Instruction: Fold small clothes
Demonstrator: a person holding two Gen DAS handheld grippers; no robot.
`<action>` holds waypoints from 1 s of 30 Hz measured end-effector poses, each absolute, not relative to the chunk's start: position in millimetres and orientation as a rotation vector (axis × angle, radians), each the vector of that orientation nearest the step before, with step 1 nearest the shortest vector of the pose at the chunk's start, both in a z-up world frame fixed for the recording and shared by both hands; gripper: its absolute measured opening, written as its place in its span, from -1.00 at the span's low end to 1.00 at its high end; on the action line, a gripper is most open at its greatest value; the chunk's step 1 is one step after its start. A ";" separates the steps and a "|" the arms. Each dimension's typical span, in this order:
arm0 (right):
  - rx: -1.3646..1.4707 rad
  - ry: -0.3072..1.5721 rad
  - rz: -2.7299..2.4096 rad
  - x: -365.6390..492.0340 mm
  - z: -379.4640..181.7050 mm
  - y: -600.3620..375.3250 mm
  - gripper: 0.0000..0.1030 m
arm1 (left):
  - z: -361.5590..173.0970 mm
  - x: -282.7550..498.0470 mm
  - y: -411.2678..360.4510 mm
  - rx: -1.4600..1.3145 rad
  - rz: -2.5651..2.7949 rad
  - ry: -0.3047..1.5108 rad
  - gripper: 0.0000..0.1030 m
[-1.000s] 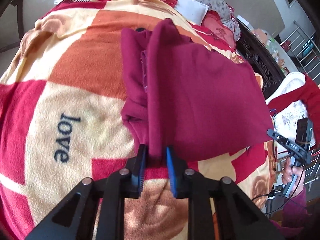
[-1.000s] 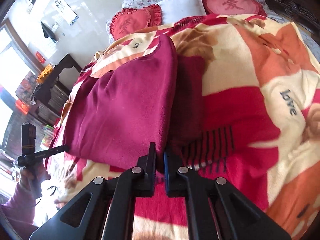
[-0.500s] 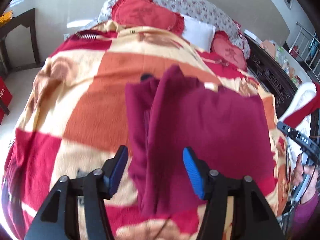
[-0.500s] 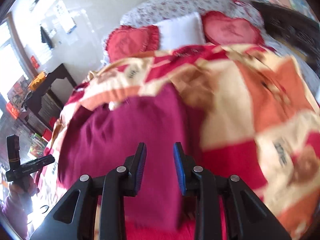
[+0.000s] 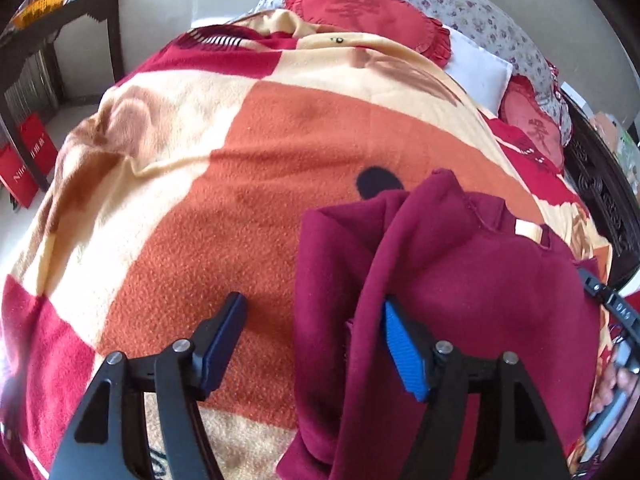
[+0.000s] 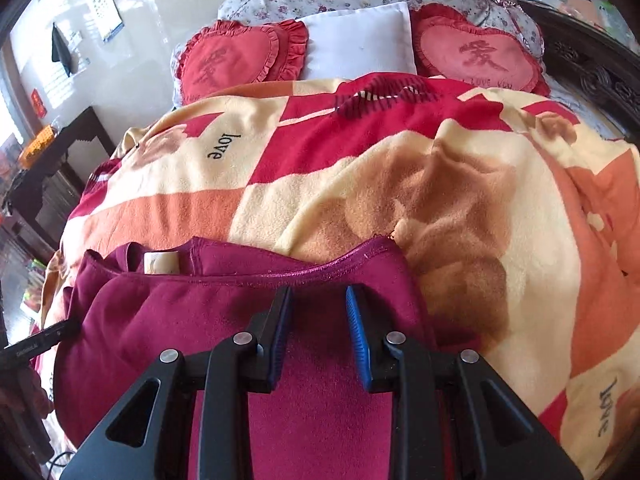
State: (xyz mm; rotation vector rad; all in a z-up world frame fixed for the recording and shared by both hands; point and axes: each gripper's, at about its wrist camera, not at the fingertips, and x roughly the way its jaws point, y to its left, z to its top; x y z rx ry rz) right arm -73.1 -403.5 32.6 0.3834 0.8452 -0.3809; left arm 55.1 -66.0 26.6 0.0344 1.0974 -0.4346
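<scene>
A maroon top [image 5: 472, 280] lies folded on the patterned blanket [image 5: 240, 200], its collar with a pale label [image 5: 528, 229] at the far end. My left gripper [image 5: 313, 303] hovers over the top's left edge with its jaws opening. The edge lies below the gap and neither blue pad [image 5: 400, 344] presses it. In the right wrist view the same top [image 6: 160, 320] fills the lower left, its label [image 6: 160, 262] showing at the collar. My right gripper [image 6: 318, 292] hangs just above the top near the stitched far hem, jaws a little apart and nothing pinched.
Heart-shaped red cushions [image 6: 240, 60] and a white pillow [image 6: 360, 44] sit at the head of the bed. A dark side table [image 5: 60, 32] and red bags [image 5: 28, 160] stand to the left. A hand with a black device [image 5: 612, 312] is at the bed's right edge.
Both grippers have let go of the top's near edge and opened. They have moved forward along the garment, the left towards its left side, the right up to the far hem.
</scene>
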 end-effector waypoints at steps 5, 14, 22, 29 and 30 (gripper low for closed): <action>0.388 0.779 -0.281 -76.3 66.1 -361.1 -0.79 | 36.7 40.1 -57.7 0.024 -0.424 1.089 0.42; 0.237 0.837 0.016 15.2 61.8 -241.3 -0.80 | 46.3 11.7 -36.2 0.049 -0.416 1.076 0.42; 0.262 1.001 0.069 83.0 12.6 -199.5 -0.80 | 39.4 2.1 -16.9 -0.040 -0.446 1.122 0.45; 0.345 1.010 0.094 82.9 31.1 -197.6 -0.14 | 20.9 -8.2 11.5 -0.234 -0.515 1.192 0.68; 0.328 1.017 0.092 85.1 31.9 -192.7 -0.06 | 18.9 -11.0 13.0 -0.247 -0.526 1.196 0.69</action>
